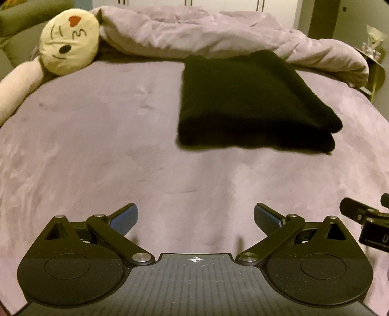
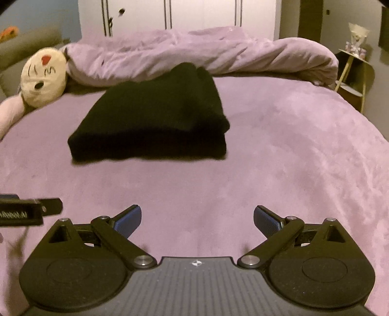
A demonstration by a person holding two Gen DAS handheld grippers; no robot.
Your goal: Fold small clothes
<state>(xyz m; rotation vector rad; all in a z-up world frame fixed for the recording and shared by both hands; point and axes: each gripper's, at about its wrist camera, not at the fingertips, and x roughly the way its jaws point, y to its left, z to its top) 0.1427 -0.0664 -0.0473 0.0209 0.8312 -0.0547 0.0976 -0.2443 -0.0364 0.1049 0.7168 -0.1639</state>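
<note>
Lying folded on far bedsheet [image 2: 279,150]: black garment [image 2: 155,121] | left gripper [image 1: 195,218] wide, empty | right gripper [image 2: 197,218] wide, empty | both near, apart from garment

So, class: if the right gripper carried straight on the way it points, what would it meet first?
Probably the bare purple bedsheet: the open right gripper tilts down toward it, short of the folded black garment. Depth is uncertain.

Bedroom, bed [image 2: 279,150], duvet [image 2: 194,53], wardrobe [image 2: 201,17]

Both claws, left claw [image 1: 195,216] and right claw [image 2: 197,217], wide apart, empty.
</note>
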